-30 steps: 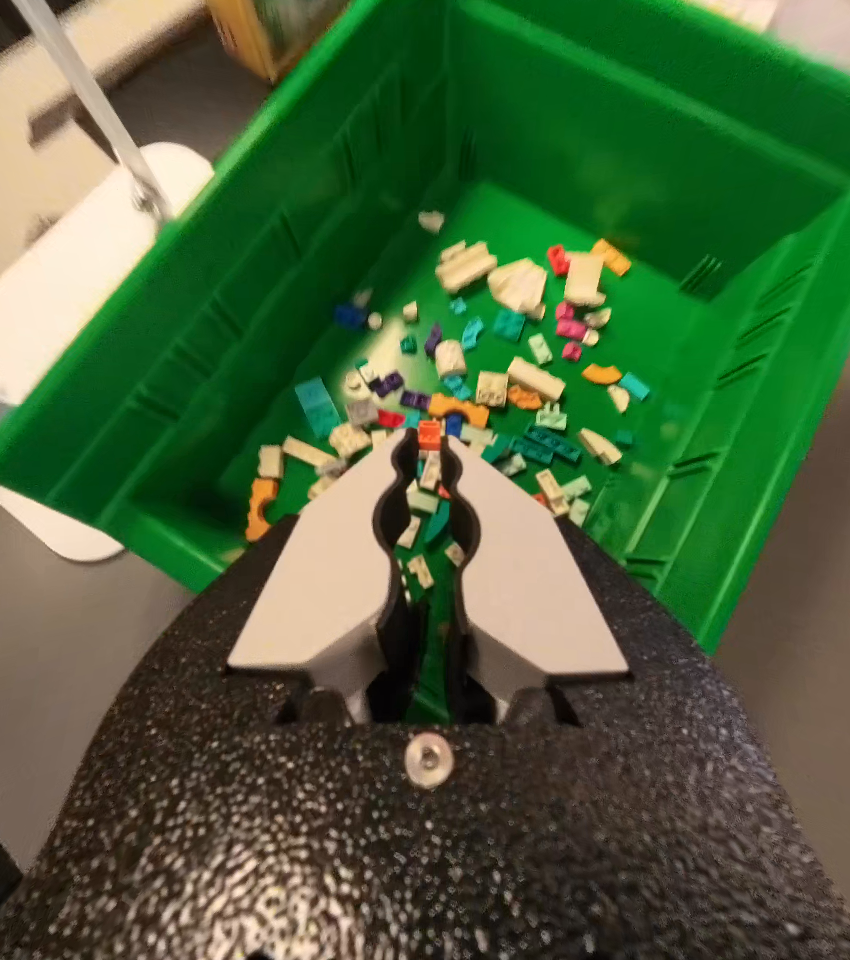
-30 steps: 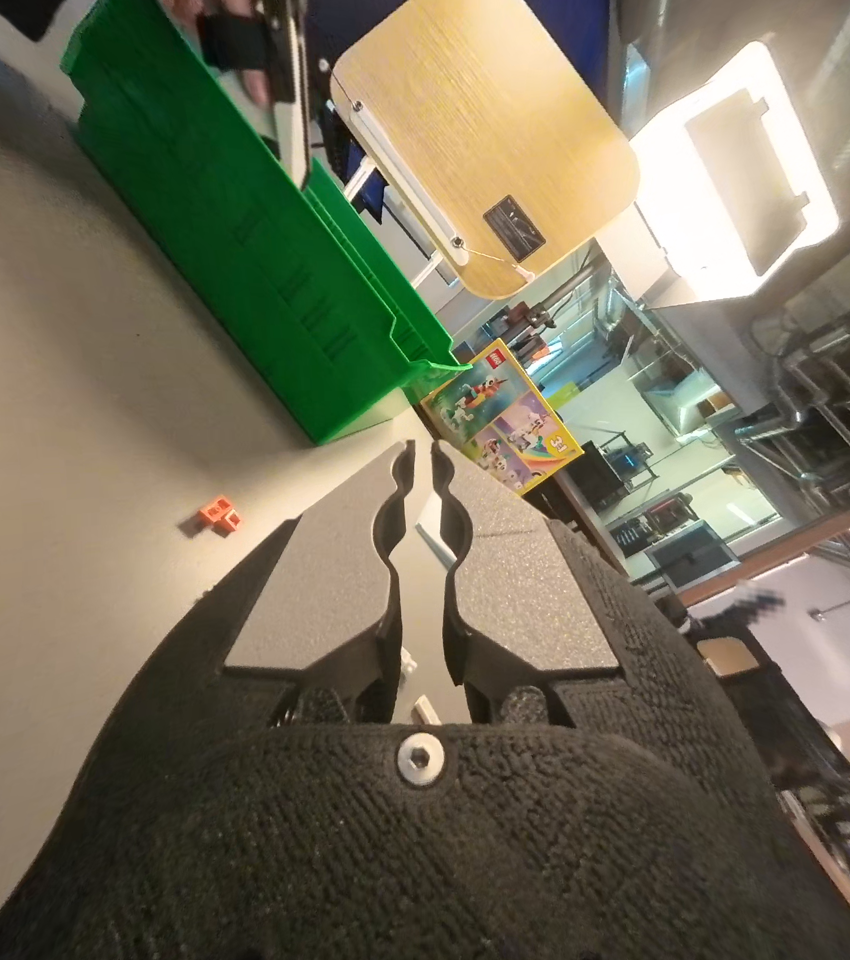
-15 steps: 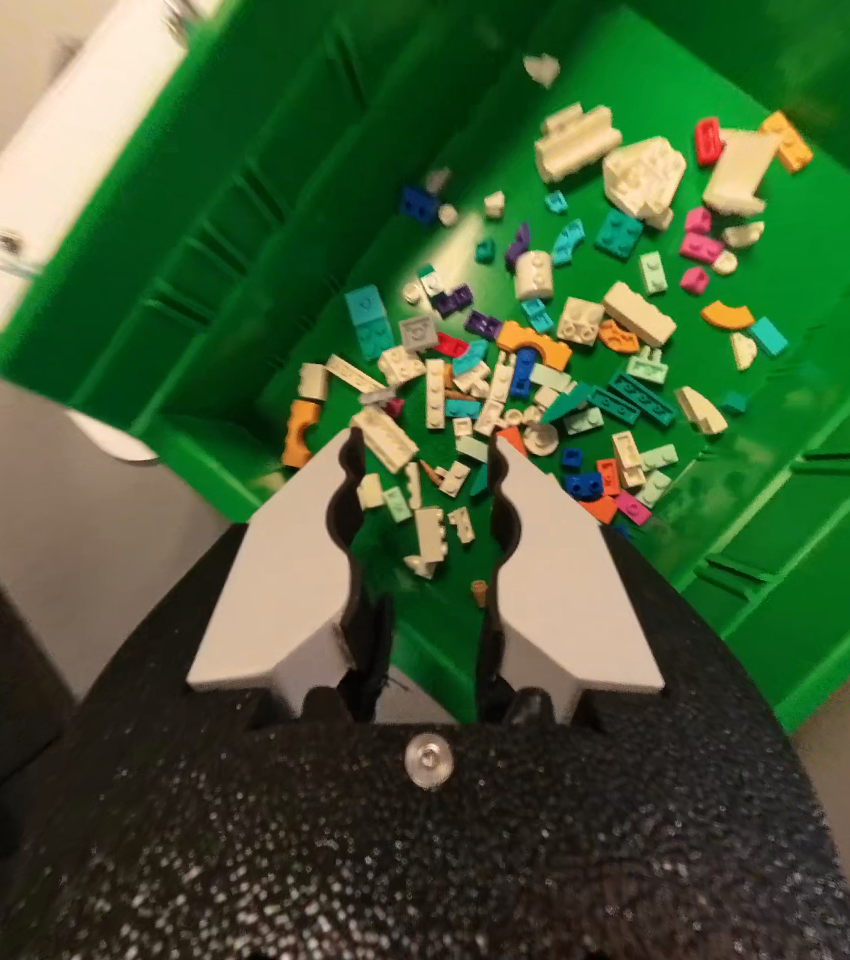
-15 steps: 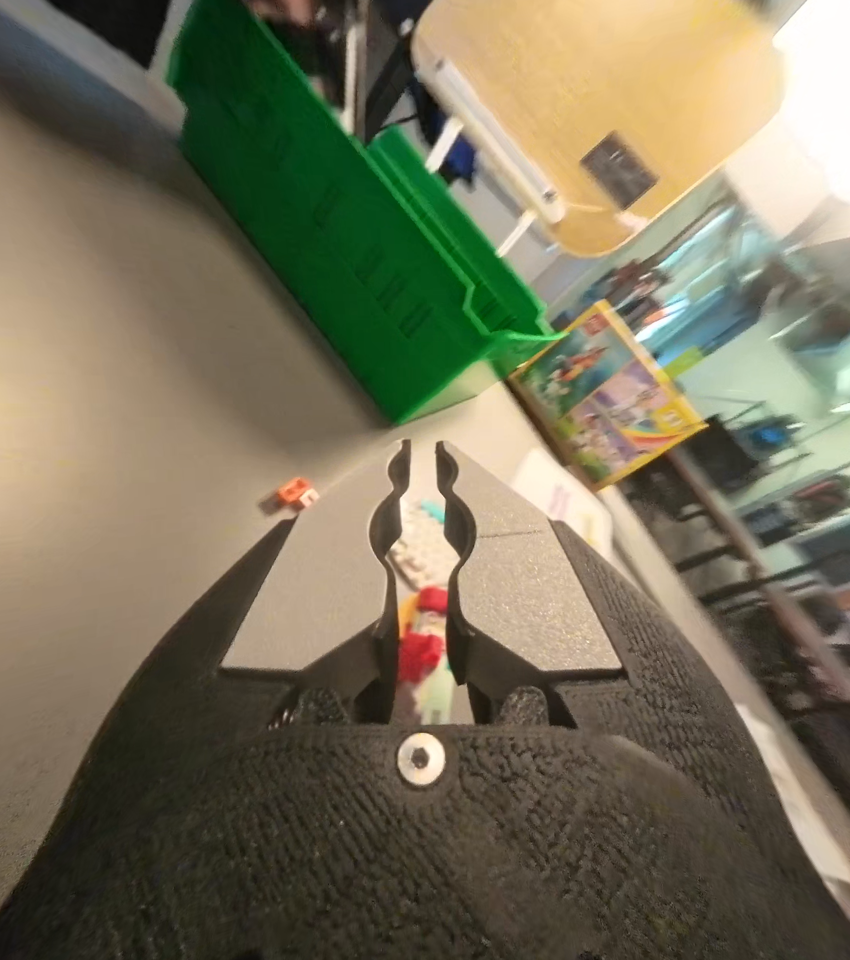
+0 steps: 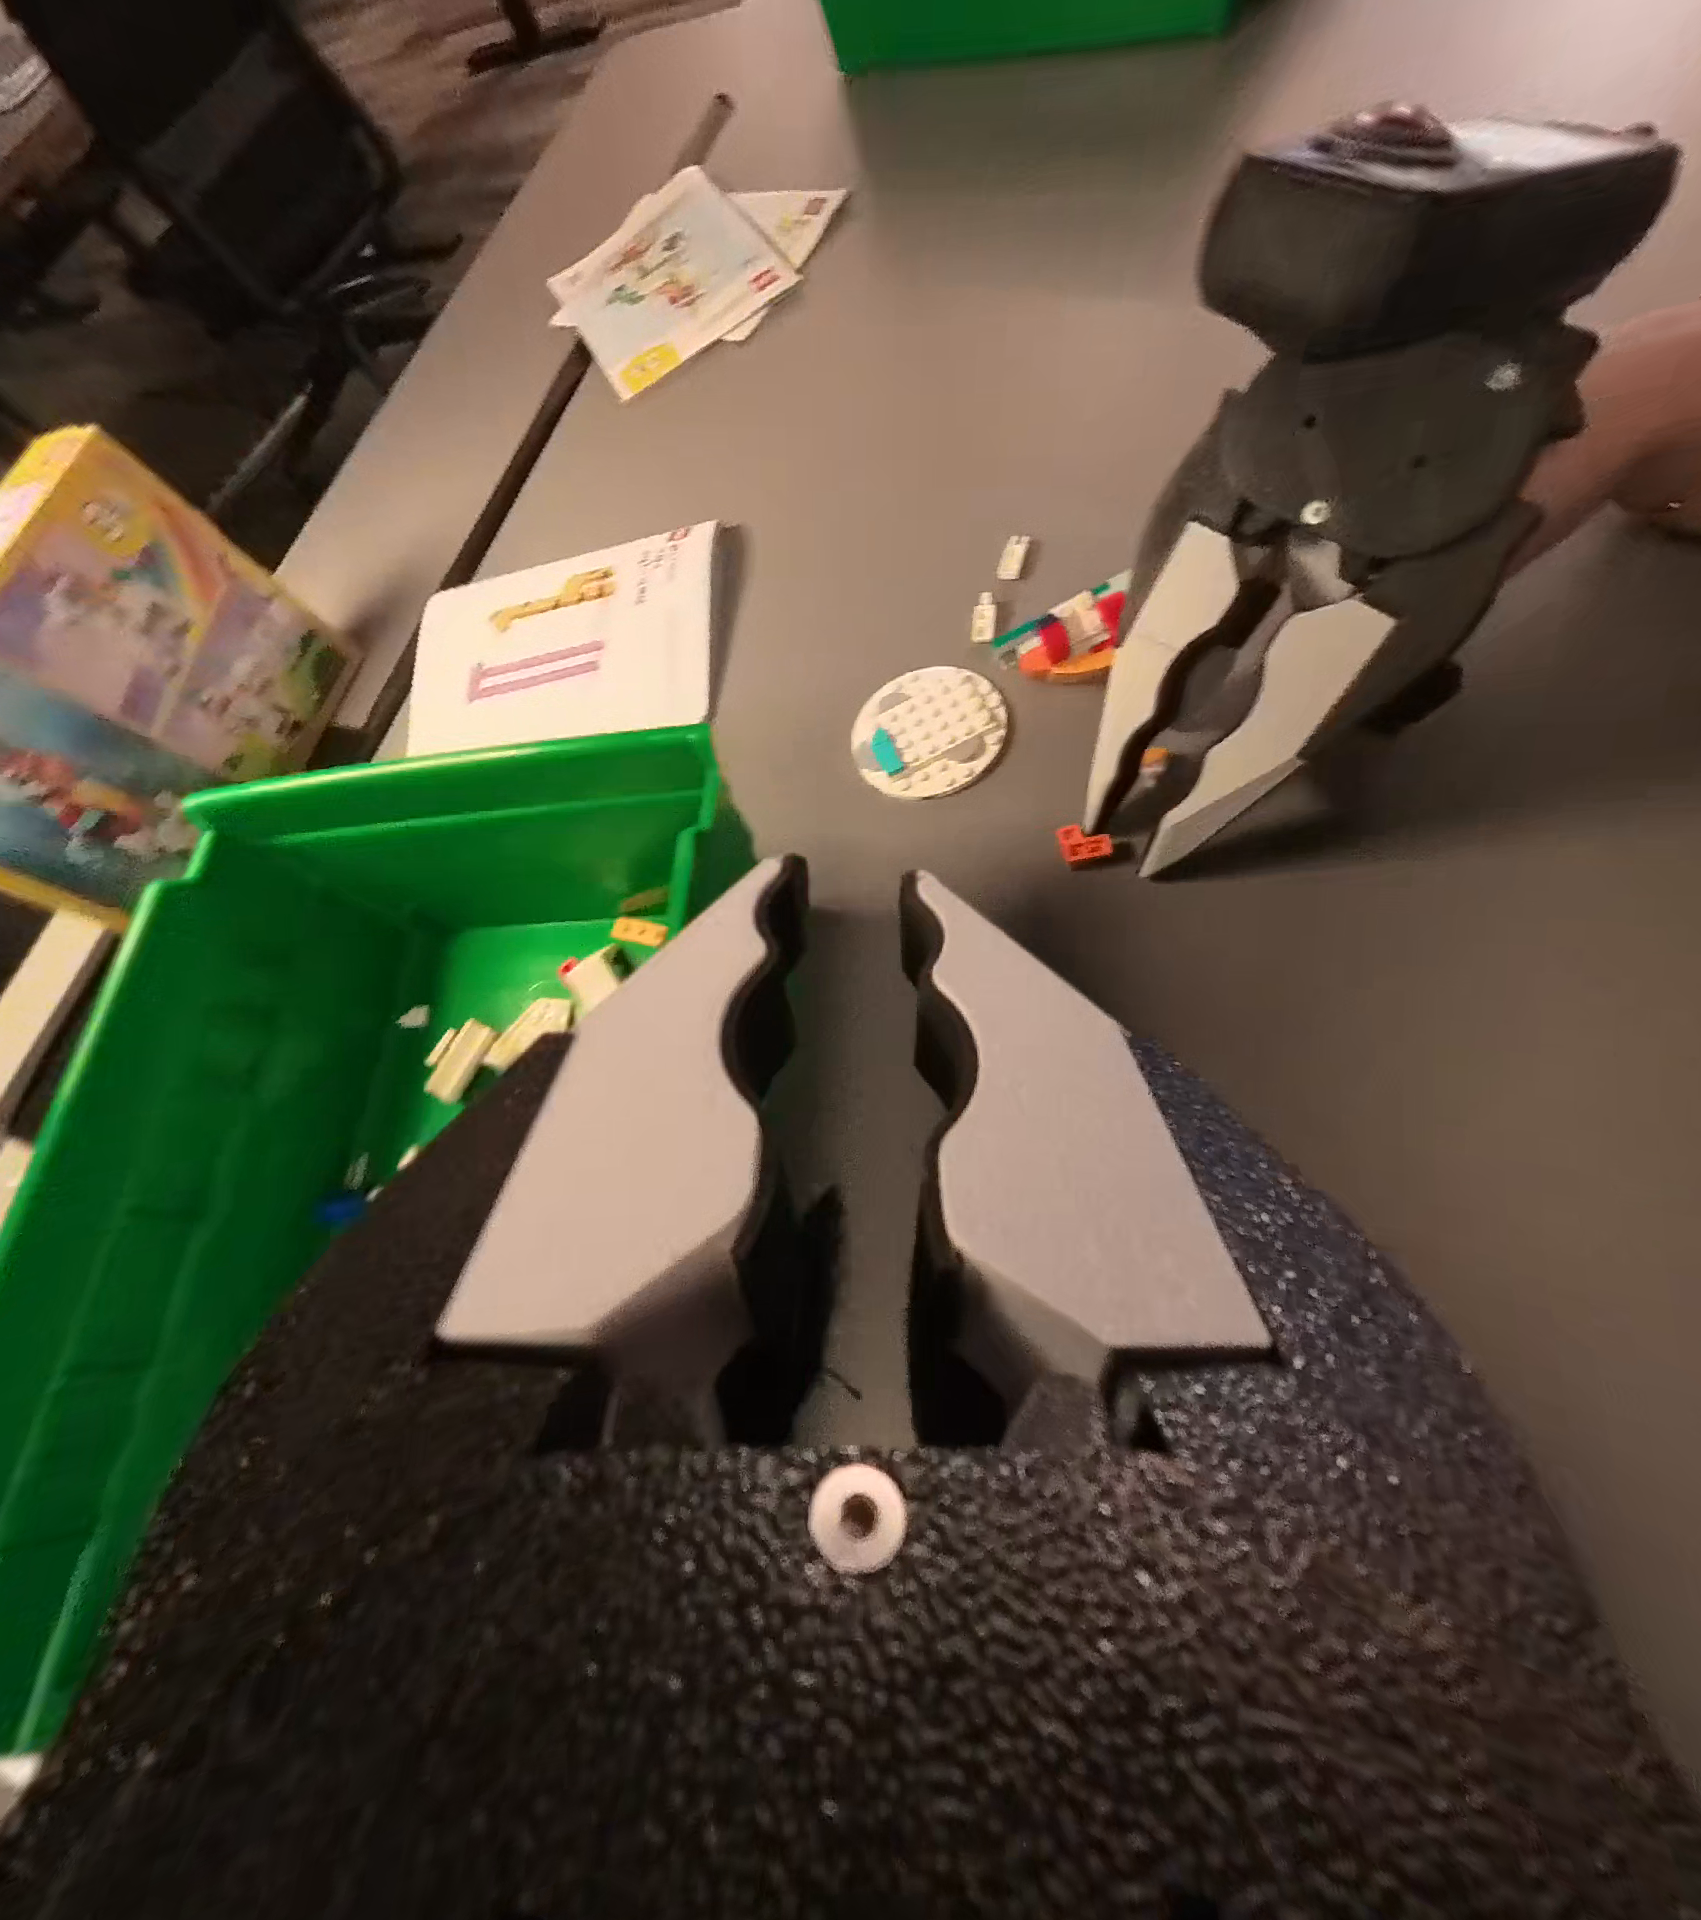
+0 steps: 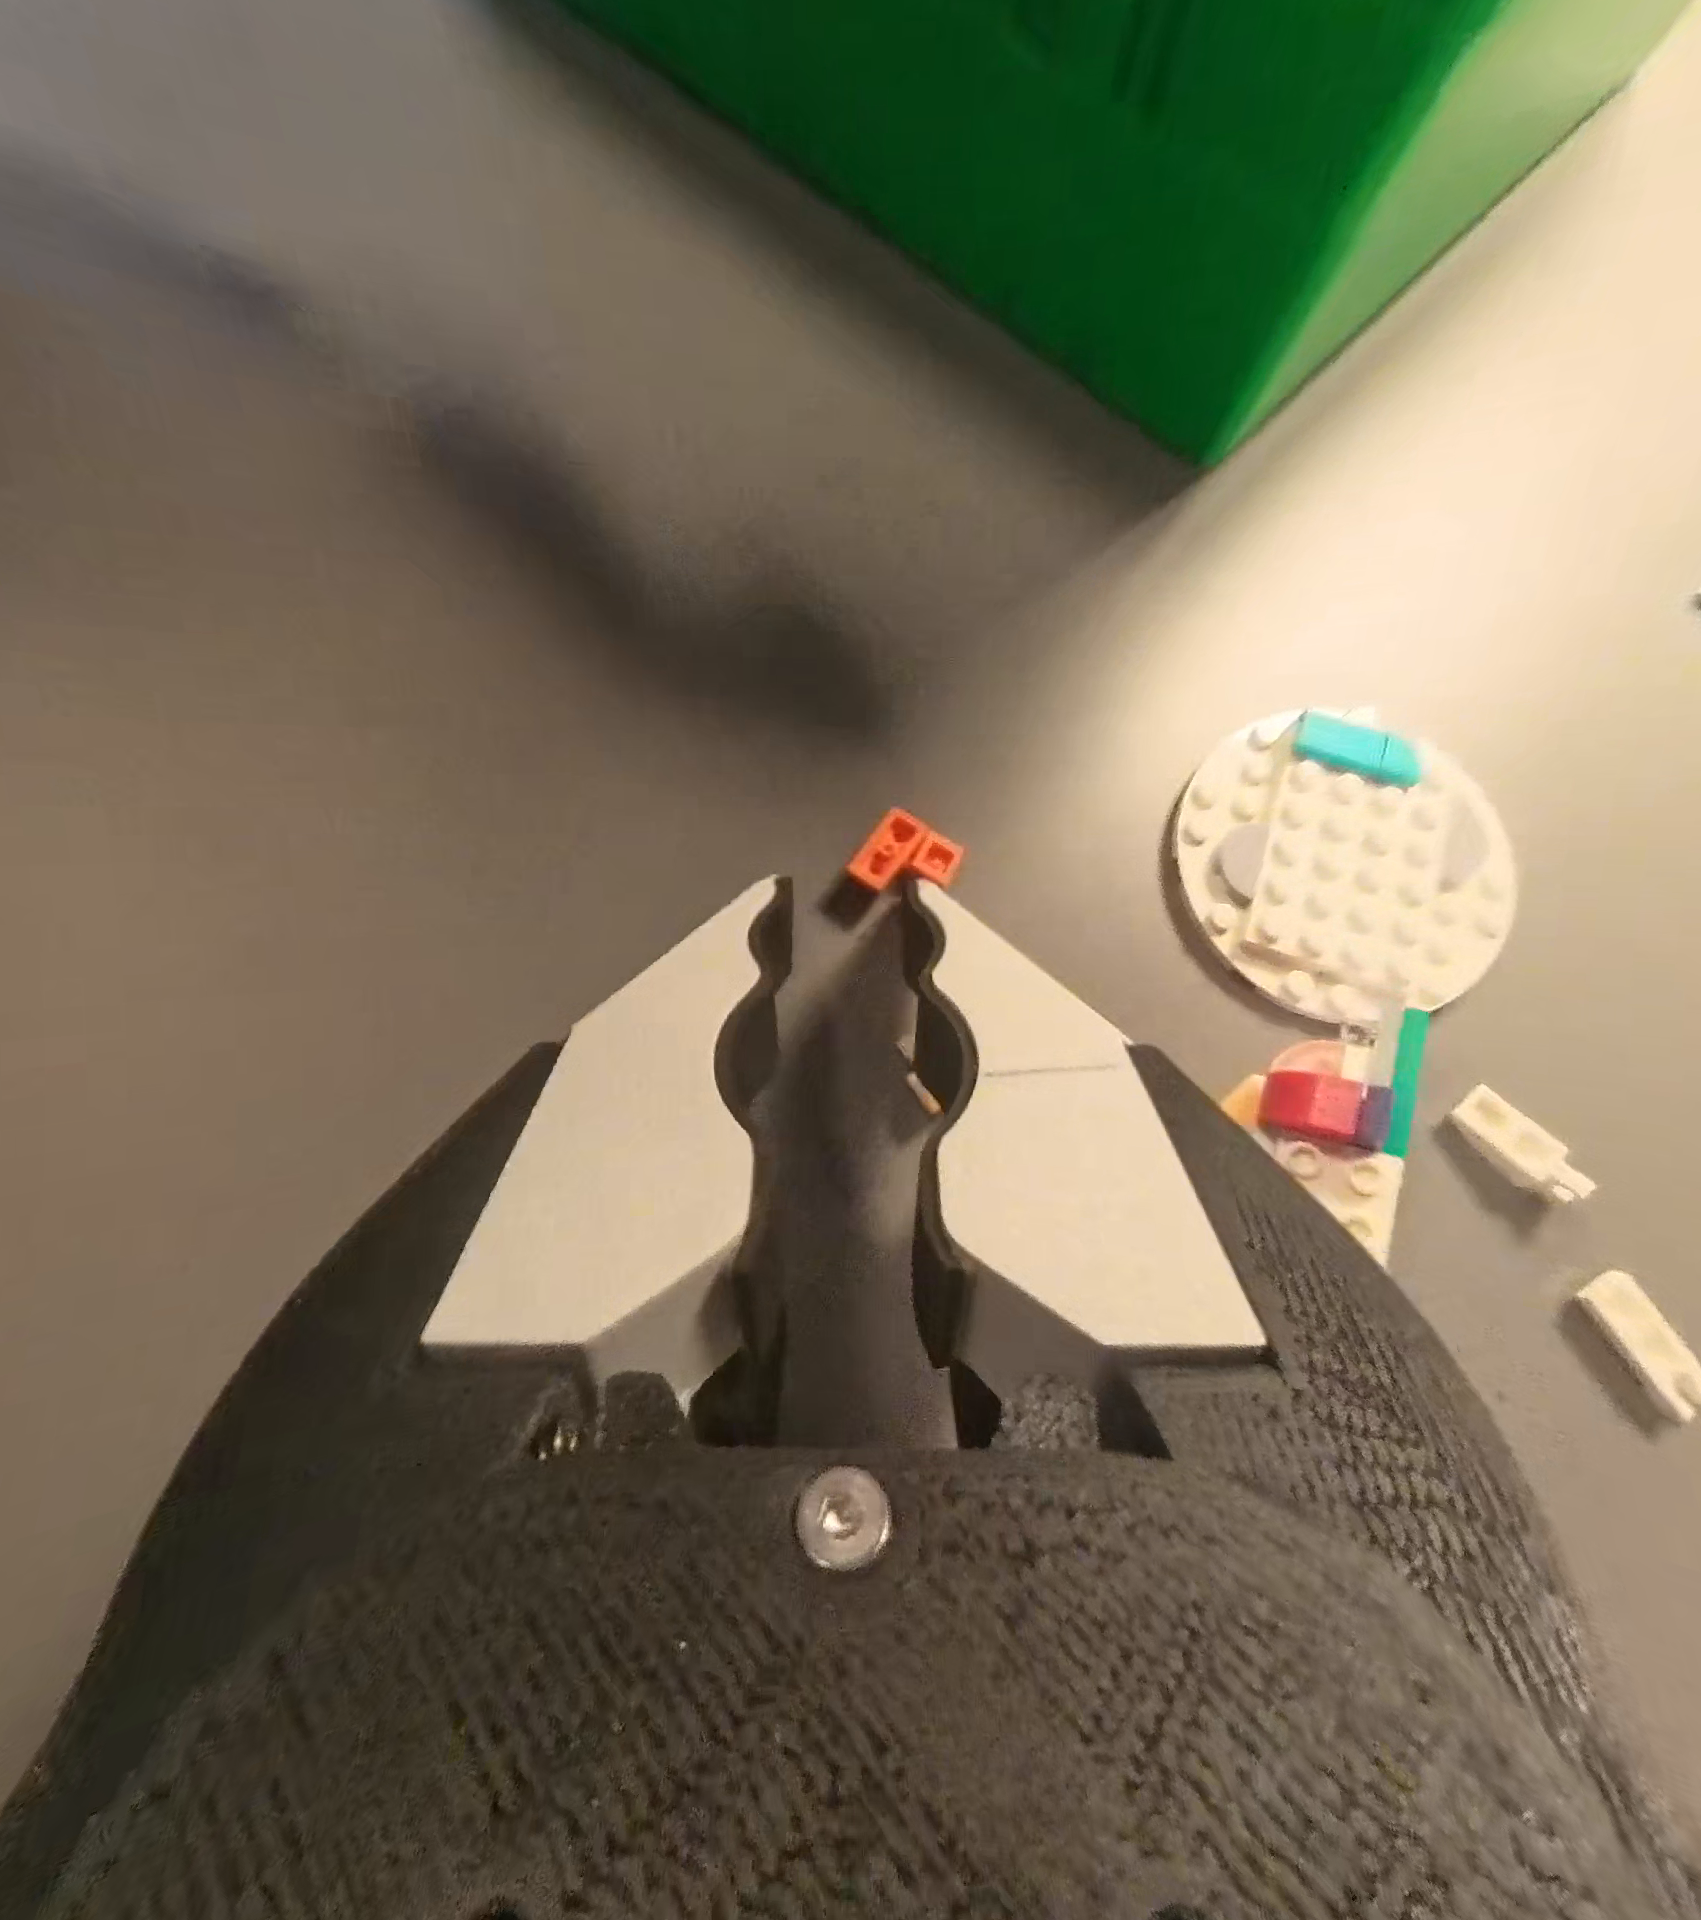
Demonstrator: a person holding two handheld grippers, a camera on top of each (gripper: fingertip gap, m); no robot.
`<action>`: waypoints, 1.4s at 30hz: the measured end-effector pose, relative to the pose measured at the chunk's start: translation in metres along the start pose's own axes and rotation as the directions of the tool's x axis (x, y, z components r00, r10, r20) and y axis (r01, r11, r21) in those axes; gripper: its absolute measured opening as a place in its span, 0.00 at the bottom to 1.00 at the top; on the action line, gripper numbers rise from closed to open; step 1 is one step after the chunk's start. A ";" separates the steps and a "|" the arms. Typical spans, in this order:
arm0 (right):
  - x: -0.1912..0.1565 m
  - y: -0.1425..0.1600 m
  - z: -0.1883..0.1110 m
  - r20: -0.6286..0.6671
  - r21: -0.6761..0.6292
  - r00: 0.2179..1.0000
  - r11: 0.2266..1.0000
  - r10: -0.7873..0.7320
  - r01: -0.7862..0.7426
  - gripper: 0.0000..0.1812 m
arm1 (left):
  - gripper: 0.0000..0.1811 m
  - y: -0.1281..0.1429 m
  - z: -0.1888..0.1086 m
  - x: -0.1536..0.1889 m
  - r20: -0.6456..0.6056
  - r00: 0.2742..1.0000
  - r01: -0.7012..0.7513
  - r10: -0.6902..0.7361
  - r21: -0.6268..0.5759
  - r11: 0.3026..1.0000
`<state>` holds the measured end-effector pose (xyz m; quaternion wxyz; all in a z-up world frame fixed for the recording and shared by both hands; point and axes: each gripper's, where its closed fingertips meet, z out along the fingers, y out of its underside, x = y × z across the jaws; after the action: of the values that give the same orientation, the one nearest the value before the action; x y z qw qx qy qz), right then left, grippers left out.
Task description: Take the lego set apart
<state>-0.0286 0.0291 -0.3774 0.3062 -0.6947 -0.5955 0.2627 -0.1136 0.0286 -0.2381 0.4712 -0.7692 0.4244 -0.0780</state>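
Note:
My left gripper is open and empty, held above the table beside the green bin, which holds several loose bricks. My right gripper is open, tips down at the table, and also shows in the left wrist view. A small orange brick lies on the table just beyond its right fingertip; it also shows in the left wrist view. To the right lie a round white plate with a teal piece and a small partly built model.
Two small white pieces lie right of the model. Instruction booklets and the set's box lie beyond the bin. A second green bin stands at the far edge. A person's hand holds the right gripper. Left tips to right tips: about 15 cm. The right tips stand about 8 cm off the round white plate. The left camera catches it too, in the left wrist view.
My left gripper opened over the bin, then swung out of it to face the table. My right gripper tipped down to the table, opened and came up to the orange brick.

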 end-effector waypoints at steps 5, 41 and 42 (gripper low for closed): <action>0.002 -0.007 0.007 -0.062 0.017 0.992 0.994 0.106 -0.106 0.12 | 0.08 0.010 0.027 0.031 -0.092 0.996 -0.009 0.009 0.003 1.000; -0.041 -0.037 -0.010 -0.452 -0.052 0.261 0.317 -0.853 0.947 0.03 | 0.04 0.048 0.068 0.095 -0.537 0.789 0.255 -0.299 -0.156 0.954; -0.041 -0.036 -0.010 -0.450 -0.051 0.263 0.318 -0.854 0.947 0.03 | 0.06 0.049 0.069 0.095 -0.536 0.788 0.255 -0.302 -0.163 0.953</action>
<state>-0.0518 -0.0088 -0.3438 0.5915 -0.2231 -0.7738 -0.0407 -0.0462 -0.0048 -0.3406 0.2792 -0.7858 0.4275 -0.3490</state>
